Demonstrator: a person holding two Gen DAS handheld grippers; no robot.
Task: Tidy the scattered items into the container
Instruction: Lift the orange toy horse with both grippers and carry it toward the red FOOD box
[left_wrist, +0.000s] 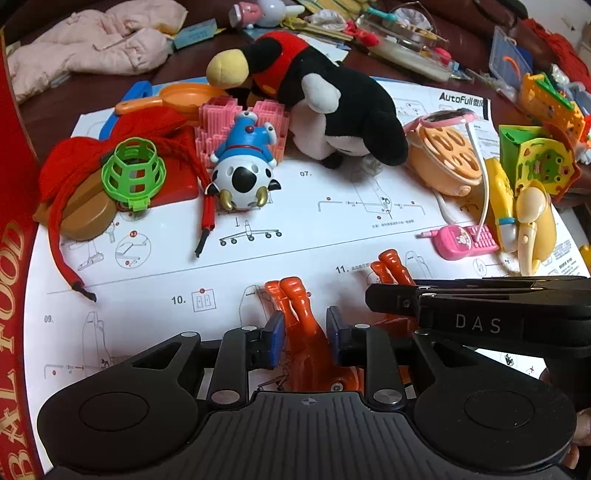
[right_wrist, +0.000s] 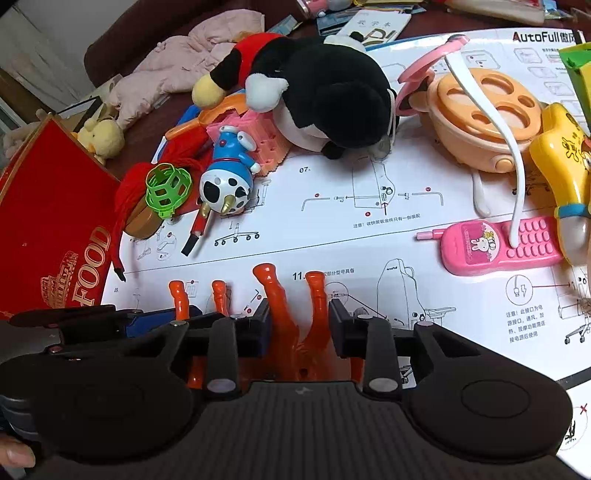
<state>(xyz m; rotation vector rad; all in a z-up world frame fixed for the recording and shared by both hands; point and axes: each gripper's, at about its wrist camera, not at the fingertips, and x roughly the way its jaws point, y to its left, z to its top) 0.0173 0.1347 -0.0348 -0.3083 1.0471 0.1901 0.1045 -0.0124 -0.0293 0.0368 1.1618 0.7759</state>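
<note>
Straddling one orange plastic four-legged toy animal (left_wrist: 308, 332), the left gripper (left_wrist: 304, 334) and right gripper (right_wrist: 297, 325) are each grasping a leg pair, probably sharing its awkward bulk for lifting toward the red cardboard box (right_wrist: 55, 229).

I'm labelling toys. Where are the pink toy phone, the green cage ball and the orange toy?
pink toy phone (right_wrist: 476, 245): right wrist view, rabbit sticker.
green cage ball (left_wrist: 133, 173): left wrist view, lattice side.
orange toy (left_wrist: 301, 310): left wrist view, leg between the pads.

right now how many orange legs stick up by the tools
4: two between the left tool's pads at and, two between the right tool's at and. None seem hidden.
</note>
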